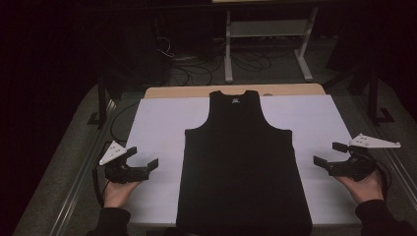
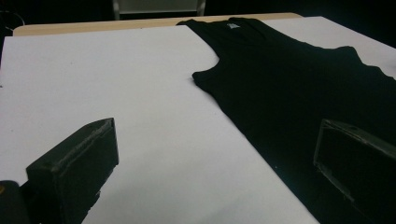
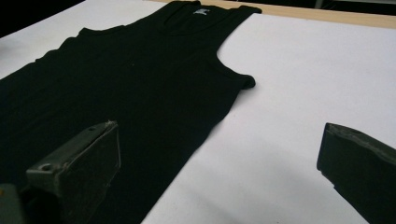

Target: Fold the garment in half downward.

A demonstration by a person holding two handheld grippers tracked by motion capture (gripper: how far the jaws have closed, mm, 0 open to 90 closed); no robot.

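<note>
Grippers [image 1: 142,160] [image 1: 328,153] agape, flanking tank top [image 1: 241,162]

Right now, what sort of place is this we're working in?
Probably a lab or recording workspace, dimly lit. A black tank top lies flat on a white-covered table, loose cables trail on the floor behind, and a metal frame stand sits beyond.

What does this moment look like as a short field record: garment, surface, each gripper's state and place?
garment: black sleeveless tank top, spread flat, neckline away from the person
surface: white sheet over a wooden table
left gripper: open, holds nothing, over the sheet left of the top
right gripper: open, holds nothing, right of the top
contact: neither gripper touches the top
</note>
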